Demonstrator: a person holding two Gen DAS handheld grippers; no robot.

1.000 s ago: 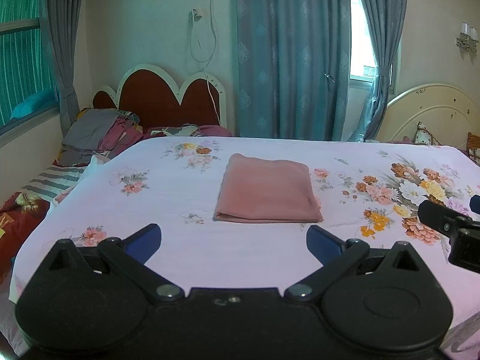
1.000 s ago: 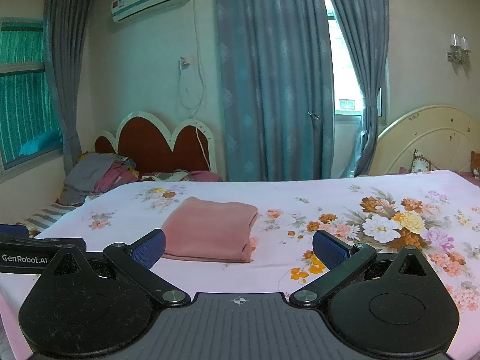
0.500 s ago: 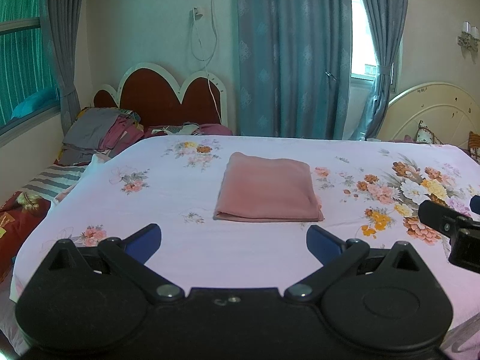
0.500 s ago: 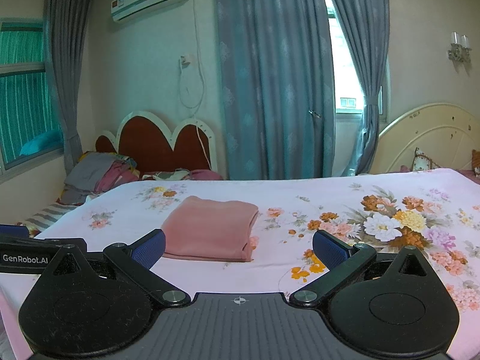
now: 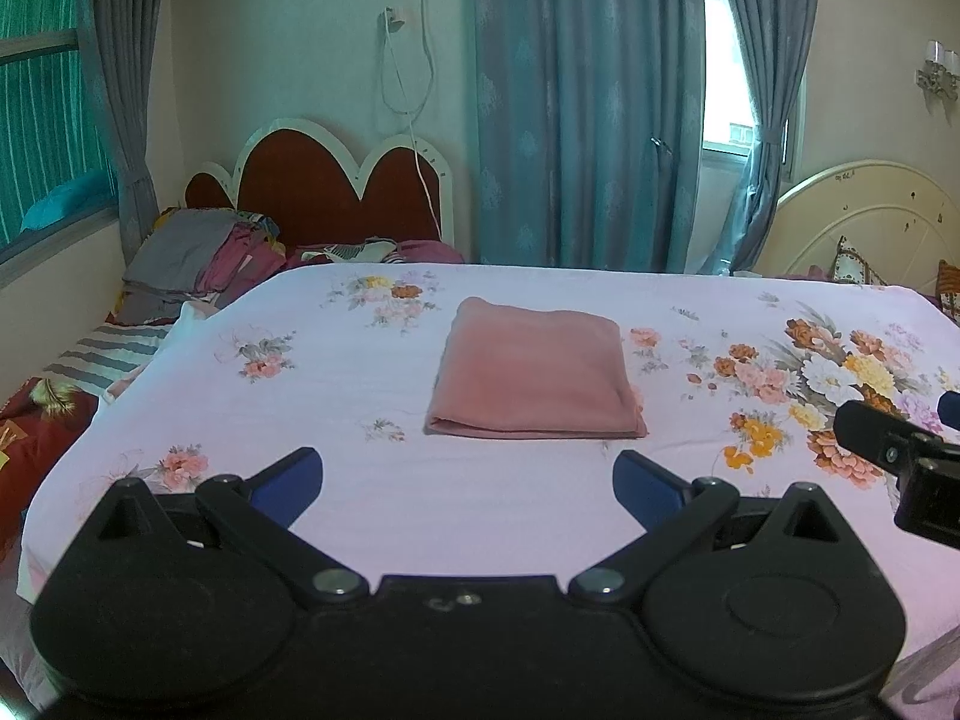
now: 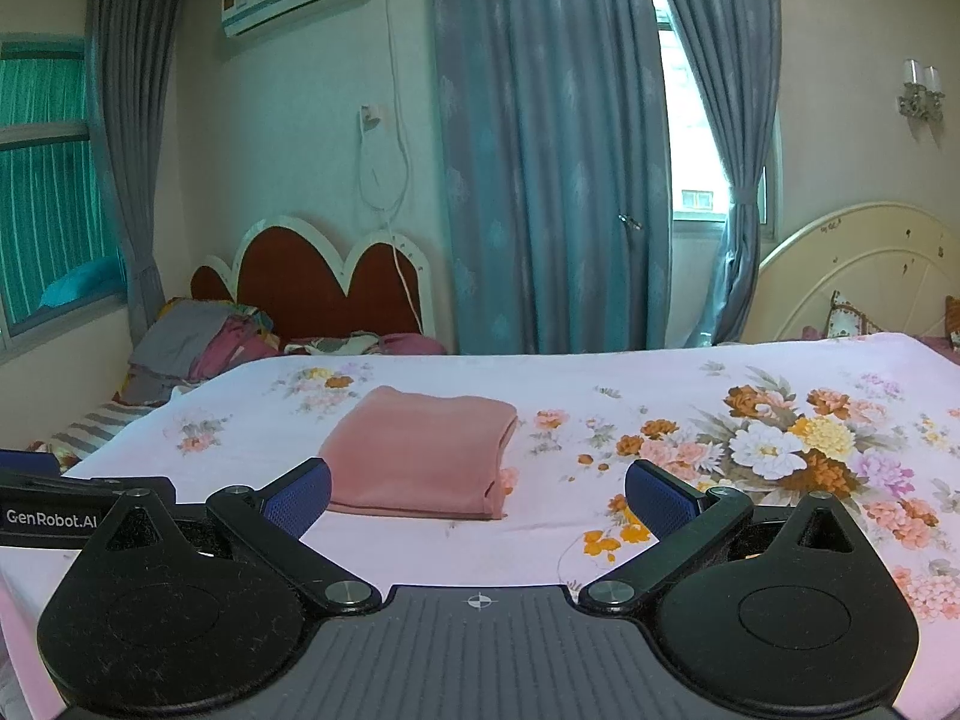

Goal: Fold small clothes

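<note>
Pink cloth [image 5: 534, 384]: folded flat on bed [image 5: 336, 468], ahead of both tongs, untouched.
Left tongs [image 5: 465, 480]: spread wide, empty.
Right tongs [image 6: 477, 495]: likewise released.
Judgement: fold appears finished, hence tongs held clear.

Your right gripper [image 6: 477, 495] hangs above the near edge of the pale pink floral bedsheet [image 6: 690, 396], its blue-padded fingers [image 6: 298, 495] spread wide with nothing between them. Ahead of you, left of centre, the folded salmon-pink cloth [image 6: 420, 456] lies flat on the sheet, apart from both pads. The black body of your left gripper [image 6: 54, 507], marked GenRobot.AI, shows at the left edge. Behind the bed hang blue-grey curtains [image 6: 552, 150].
</note>
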